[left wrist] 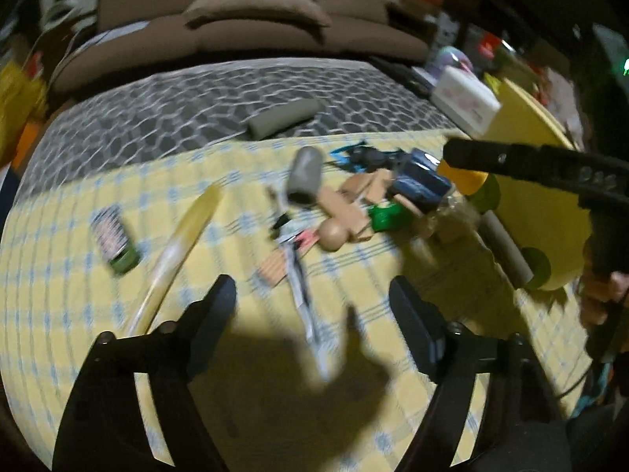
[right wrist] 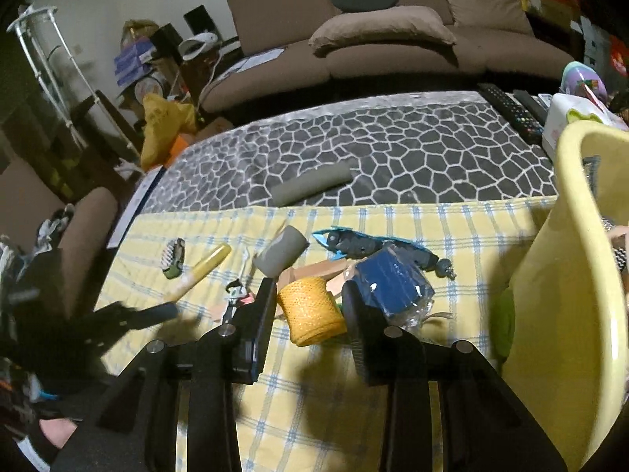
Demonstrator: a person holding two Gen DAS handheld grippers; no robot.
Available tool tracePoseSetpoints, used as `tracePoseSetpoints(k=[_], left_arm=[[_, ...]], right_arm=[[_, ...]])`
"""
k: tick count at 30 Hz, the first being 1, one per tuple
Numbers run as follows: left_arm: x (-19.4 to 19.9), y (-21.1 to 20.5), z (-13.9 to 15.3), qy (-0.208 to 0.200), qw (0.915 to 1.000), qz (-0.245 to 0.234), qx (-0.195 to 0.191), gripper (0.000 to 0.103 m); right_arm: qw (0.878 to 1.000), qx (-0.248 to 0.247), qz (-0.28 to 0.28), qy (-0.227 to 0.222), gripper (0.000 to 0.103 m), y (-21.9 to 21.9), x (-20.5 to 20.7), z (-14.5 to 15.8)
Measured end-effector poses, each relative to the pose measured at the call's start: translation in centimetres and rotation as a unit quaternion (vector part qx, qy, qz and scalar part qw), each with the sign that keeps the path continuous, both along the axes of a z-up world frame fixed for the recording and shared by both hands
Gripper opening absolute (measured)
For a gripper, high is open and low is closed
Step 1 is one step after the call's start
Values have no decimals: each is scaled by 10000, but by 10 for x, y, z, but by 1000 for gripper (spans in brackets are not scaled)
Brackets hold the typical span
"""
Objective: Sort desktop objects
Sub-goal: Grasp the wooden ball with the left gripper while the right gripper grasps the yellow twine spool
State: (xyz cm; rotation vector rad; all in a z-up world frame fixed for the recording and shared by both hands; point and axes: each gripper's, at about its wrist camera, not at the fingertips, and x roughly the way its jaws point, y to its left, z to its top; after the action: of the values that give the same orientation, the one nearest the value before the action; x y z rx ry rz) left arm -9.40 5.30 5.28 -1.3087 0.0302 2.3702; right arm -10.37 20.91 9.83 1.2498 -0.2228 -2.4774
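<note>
Desktop objects lie in a loose heap on the yellow checked cloth [right wrist: 354, 405]. We note the yellow tub [right wrist: 566, 275] at the cloth's right edge. Our right gripper [right wrist: 308, 310] is clenched on a yellow mesh roll [right wrist: 310, 310], pads pressing both sides. A blue packet [right wrist: 393, 283] lies just beside the roll, a grey tube [right wrist: 281, 255] beyond it. Our left gripper [left wrist: 310, 306] is released, nothing between its fingers, above a thin blurred item [left wrist: 302, 287]. A small can [left wrist: 114, 240] rests apart at left.
</note>
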Motion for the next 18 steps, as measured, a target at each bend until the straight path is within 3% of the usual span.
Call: tracePoseSetpoints(k=[2, 9, 11, 18], left_arm=[[-9, 13, -5, 10, 9998, -193, -85, 55], [-28, 44, -19, 156, 9969, -685, -367, 42], [-34, 48, -23, 89, 9962, -757, -421, 28], [-38, 56, -34, 41, 9940, -957, -521, 24]], right_arm=[[10000, -72, -6, 2, 35, 3, 1, 3], [9998, -149, 105, 55, 35, 10, 6, 11], [9997, -204, 142, 61, 35, 11, 8, 14], [9995, -213, 222, 117, 35, 11, 12, 19]])
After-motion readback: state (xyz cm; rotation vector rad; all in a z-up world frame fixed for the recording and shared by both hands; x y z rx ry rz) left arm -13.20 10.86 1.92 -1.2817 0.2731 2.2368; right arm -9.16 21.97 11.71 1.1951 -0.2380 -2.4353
